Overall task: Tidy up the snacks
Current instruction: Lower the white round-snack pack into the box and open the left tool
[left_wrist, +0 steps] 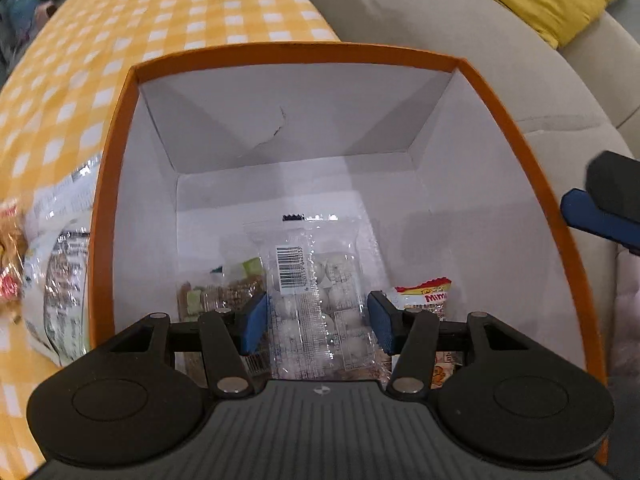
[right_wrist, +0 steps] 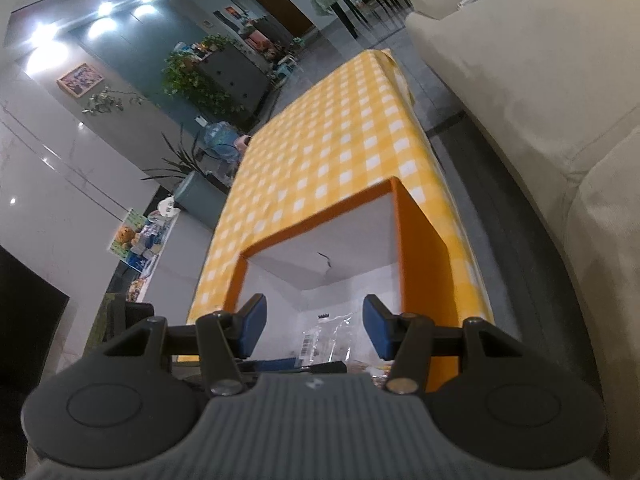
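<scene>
both claws were spread: left gripper hung over a clear snack bag inside the orange box; right gripper hovered nearby, holding nothing.

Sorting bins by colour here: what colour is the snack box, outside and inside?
The box is orange outside with a white interior, clearest in the right wrist view.

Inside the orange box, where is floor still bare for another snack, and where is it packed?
Bare white floor runs along the far wall of the orange box, beyond the clear packet of white balls, plus a strip along its right wall past the red-and-yellow packet. The near end is crowded, with packets overlapping under the open left tongs.
</scene>
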{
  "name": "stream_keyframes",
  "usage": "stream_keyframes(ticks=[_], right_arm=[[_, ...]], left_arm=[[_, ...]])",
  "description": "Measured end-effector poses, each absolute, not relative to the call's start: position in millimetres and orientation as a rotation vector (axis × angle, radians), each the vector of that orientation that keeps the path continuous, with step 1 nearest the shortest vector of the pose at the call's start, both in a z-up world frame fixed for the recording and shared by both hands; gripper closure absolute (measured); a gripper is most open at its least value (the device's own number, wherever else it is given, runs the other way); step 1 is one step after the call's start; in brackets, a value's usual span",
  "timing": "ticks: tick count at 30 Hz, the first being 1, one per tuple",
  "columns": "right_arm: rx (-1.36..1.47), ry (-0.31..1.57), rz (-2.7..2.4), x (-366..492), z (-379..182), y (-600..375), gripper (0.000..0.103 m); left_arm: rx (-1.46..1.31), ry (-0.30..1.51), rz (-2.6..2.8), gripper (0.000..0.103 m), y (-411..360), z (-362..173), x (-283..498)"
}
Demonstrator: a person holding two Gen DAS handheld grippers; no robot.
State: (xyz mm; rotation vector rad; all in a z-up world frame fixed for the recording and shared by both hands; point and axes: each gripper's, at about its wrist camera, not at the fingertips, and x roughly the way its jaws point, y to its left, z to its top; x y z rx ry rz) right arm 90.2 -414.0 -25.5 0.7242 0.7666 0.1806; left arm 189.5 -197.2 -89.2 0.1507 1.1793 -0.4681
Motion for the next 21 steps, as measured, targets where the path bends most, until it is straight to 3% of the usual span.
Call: stream_keyframes(ticks=[4, 9, 16, 21], right_arm=[[0.717, 0.783, 0.162, 93.2, -30.1, -412.8, 0.050], [0.719, 0.792, 0.163, 97.3, -32.7, -409.0, 0.050], [0.717, 0.811, 0.164, 98.6, -36.9, -405.9, 0.050], [0.723, 0.807, 0.159, 99.0, -36.6, -407.2, 0.050]], left_arm=[[0.138, 1.198, -0.511, 0.041, -197.8, -90.3, 189.9], [-0.012, 1.357, -0.550, 0.041, -193.1, -106.2, 195.2], [0.131, 1.206, -0.464, 0.040, -200.1, -96.1, 188.1], [0.166, 1.167, -0.450, 0.033, -198.8, -99.1, 190.5]])
